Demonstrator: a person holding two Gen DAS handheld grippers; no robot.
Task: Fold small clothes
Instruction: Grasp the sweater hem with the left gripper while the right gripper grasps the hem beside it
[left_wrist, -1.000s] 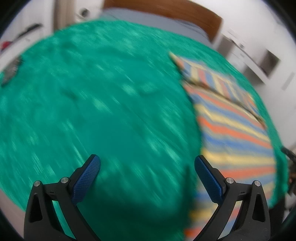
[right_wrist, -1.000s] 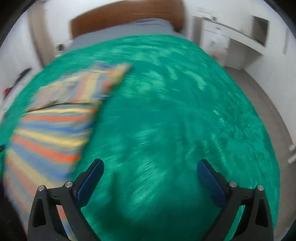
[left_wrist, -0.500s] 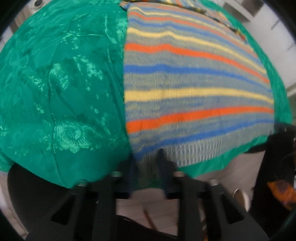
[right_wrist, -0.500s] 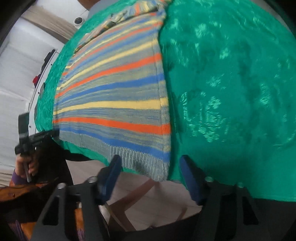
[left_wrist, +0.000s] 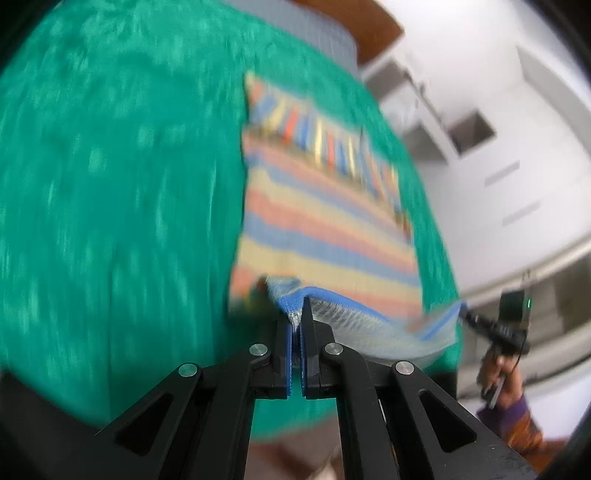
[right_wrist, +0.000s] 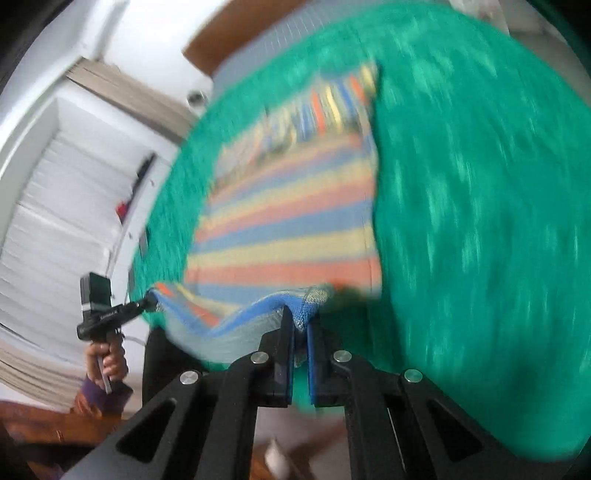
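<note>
A knit sweater (left_wrist: 325, 221) with orange, yellow, blue and grey stripes lies flat on a green bedspread (left_wrist: 110, 184), its sleeves folded across the far end. My left gripper (left_wrist: 297, 310) has its jaws closing on the hem's near left corner, and its pads pinch the ribbed edge. In the right wrist view the sweater (right_wrist: 288, 229) reaches up the bed, and my right gripper (right_wrist: 301, 321) has its jaws closing on the hem's right corner, which is clamped between them. The hem hangs lifted between the two grippers. Both views are motion-blurred.
The green bedspread (right_wrist: 480, 221) covers the whole bed, with a wooden headboard (left_wrist: 373, 33) at the far end. White shelves (left_wrist: 465, 129) stand to the right and white cupboards (right_wrist: 55, 221) to the left. A person's hand (right_wrist: 107, 360) holds the left gripper's handle.
Both grippers dropped to the sweater's near hem and went from wide open to shut on its corners. They have since risen, lifting the hem off the bed's edge.
</note>
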